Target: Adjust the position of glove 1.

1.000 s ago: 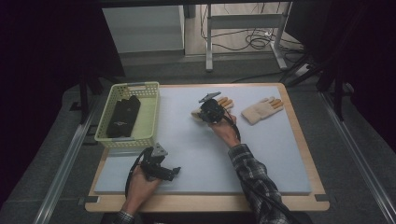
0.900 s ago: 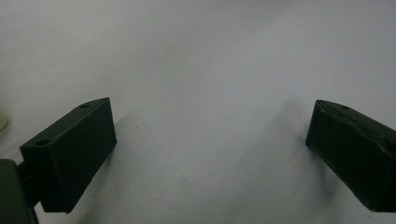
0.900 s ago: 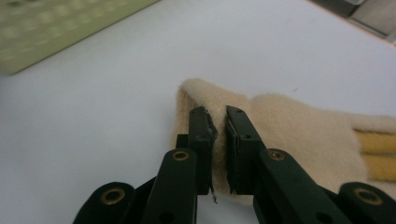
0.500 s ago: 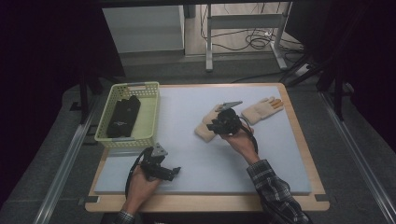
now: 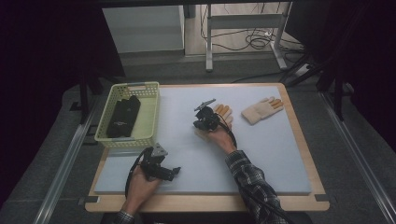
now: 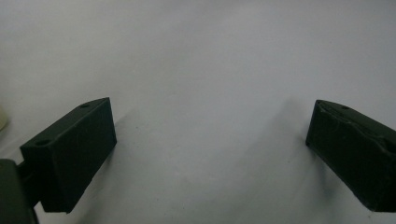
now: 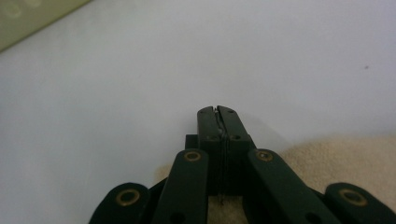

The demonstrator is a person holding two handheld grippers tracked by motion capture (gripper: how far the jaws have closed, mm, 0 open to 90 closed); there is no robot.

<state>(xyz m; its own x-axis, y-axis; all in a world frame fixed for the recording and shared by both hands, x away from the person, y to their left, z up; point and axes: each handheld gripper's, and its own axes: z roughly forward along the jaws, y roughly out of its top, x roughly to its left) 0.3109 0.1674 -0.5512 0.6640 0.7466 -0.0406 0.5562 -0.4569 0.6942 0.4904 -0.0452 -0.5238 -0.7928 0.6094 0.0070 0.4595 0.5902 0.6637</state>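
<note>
The right gripper view shows the right tool clenched, jaws just closed with nothing visible between them, above a cream glove. The high view shows orange fingertips on that glove, mid-worktop. The left tool stands released.

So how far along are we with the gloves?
Dark items already lie in the basket. In hand: the right tool has just closed over the nearer beige glove; a grip on it I cannot confirm. Still to do: the far glove lies untouched, and the left tool rests open on the table.
</note>
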